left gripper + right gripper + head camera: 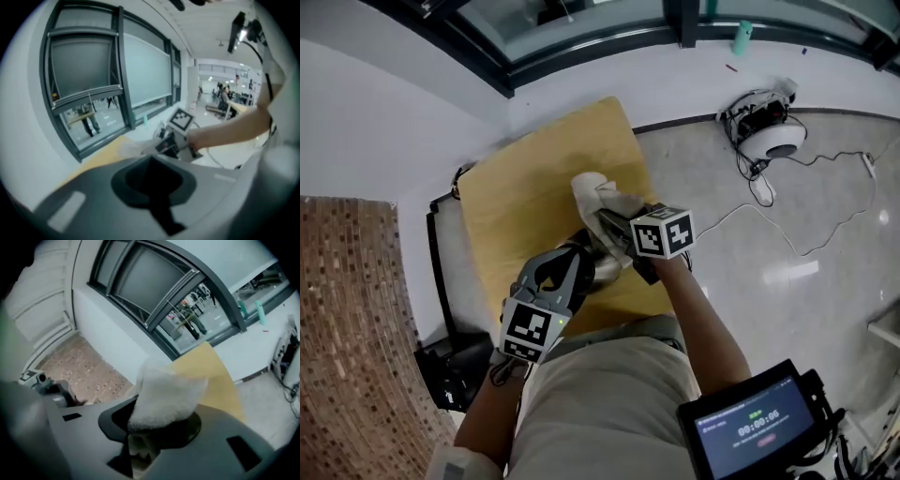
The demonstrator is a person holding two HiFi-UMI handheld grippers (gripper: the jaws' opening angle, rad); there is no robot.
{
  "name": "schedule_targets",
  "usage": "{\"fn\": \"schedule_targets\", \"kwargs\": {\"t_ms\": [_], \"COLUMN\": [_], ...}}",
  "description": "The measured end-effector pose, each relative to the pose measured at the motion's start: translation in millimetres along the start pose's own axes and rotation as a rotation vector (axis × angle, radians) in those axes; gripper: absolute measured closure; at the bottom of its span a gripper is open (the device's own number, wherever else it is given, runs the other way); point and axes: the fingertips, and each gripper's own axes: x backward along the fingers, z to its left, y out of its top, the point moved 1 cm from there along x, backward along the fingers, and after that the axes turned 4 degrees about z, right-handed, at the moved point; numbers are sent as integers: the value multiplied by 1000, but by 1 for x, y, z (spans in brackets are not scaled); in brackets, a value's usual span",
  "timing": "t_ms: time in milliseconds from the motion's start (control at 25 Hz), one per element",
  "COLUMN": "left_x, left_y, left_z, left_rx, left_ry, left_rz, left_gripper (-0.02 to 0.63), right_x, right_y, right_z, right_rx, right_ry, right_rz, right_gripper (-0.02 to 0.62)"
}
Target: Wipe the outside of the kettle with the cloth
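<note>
A wooden table (534, 187) stands below me. The kettle (605, 267) shows as a shiny metal body near the table's front edge, mostly hidden by both grippers. My left gripper (581, 267) reaches it from the lower left. Its jaws (154, 161) are together, with something dark in their hollow. My right gripper (605, 217) is shut on the white cloth (595, 190), which bunches out of the jaws (161, 416) just beyond the kettle. The cloth (166, 397) fills the middle of the right gripper view. The left gripper view shows the right gripper (176, 136) ahead.
A white device with trailing cables (773, 139) lies on the pale floor to the right. Brick-patterned carpet (347, 328) is on the left, and a black object (450, 370) sits by the table's near left corner. A window ledge holds a teal bottle (742, 37).
</note>
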Motion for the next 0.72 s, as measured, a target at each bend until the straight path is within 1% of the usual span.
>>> {"fn": "schedule_targets", "kwargs": {"t_ms": [40, 80, 120, 160, 200, 240, 280, 320, 400, 480, 600, 640, 720], "left_x": [14, 29, 42, 51, 56, 56, 54, 52, 51, 61, 76, 79, 79], "left_y": [7, 15, 19, 17, 8, -3, -17, -32, -59, -73, -82, -84, -82], "left_z": [-3, -9, -23, -43, -65, -85, -97, -101, -93, -81, -59, -53, -44], "left_rx": [27, 63, 106, 150, 194, 235, 264, 275, 253, 240, 230, 225, 231], "left_ry": [-15, -48, -119, -227, -351, -454, -512, -516, -443, -399, -367, -364, -365], "left_rz": [-29, -67, -91, -87, -60, -25, 11, 43, 90, 91, 40, 23, -9], "left_gripper": [606, 606, 606, 606, 606, 606, 606, 606, 606, 606, 606, 605, 606], "right_x": [-4, -12, -20, -27, -35, -43, -50, -57, -61, -51, -23, -13, 3], "right_y": [18, 32, 40, 43, 42, 37, 30, 21, 1, -11, -28, -36, -49], "right_z": [8, 15, 18, 21, 23, 27, 31, 36, 48, 57, 69, 71, 66], "right_rx": [26, 39, 50, 67, 88, 111, 132, 149, 150, 106, 20, -11, -77], "right_ry": [50, 104, 153, 197, 237, 274, 307, 334, 376, 405, 429, 422, 368], "right_rz": [-15, -15, -1, 25, 56, 92, 131, 172, 247, 270, 212, 174, 70], "right_gripper": [468, 468, 468, 468, 468, 468, 468, 468, 468, 468, 468, 468, 468]}}
